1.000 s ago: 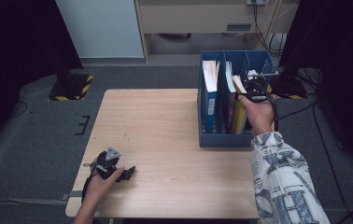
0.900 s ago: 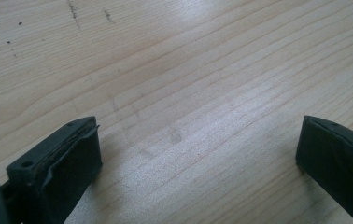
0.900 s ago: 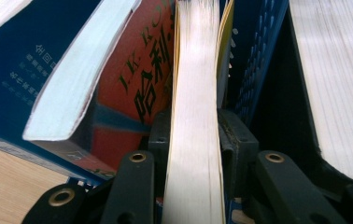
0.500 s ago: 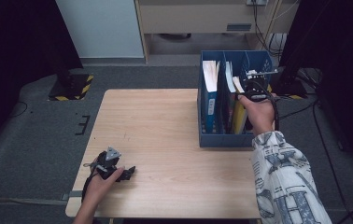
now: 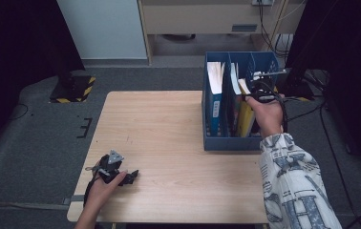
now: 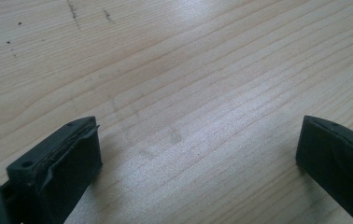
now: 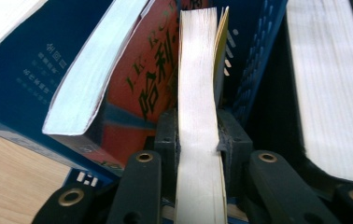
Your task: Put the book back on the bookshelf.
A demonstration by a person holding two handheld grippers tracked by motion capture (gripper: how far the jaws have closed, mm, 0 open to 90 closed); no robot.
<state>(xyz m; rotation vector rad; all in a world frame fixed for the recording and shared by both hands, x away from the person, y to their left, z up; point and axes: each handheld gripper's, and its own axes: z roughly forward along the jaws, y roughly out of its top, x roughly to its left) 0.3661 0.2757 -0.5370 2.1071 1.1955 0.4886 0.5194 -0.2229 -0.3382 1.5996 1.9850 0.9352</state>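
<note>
A blue file box (image 5: 226, 143) stands at the right side of the wooden table (image 5: 169, 124) with several upright books in it. My right gripper (image 7: 198, 135) reaches into the box from above. Its jaws have just been closing and now pinch the page edge of a thin yellow-covered book (image 7: 198, 70), seen from the high view as the yellow book (image 5: 245, 121). My left gripper (image 5: 130, 177) rests on the table near the front left corner. In the left gripper view it (image 6: 198, 154) stands open with only bare wood between its jaws.
A red book (image 7: 137, 93) and a dark blue book (image 7: 25, 60) lean beside the gripped one. A thick block of white pages (image 7: 328, 84) fills the neighbouring compartment. Grey floor surrounds the table, with a pale cabinet (image 5: 102, 28) beyond the far edge.
</note>
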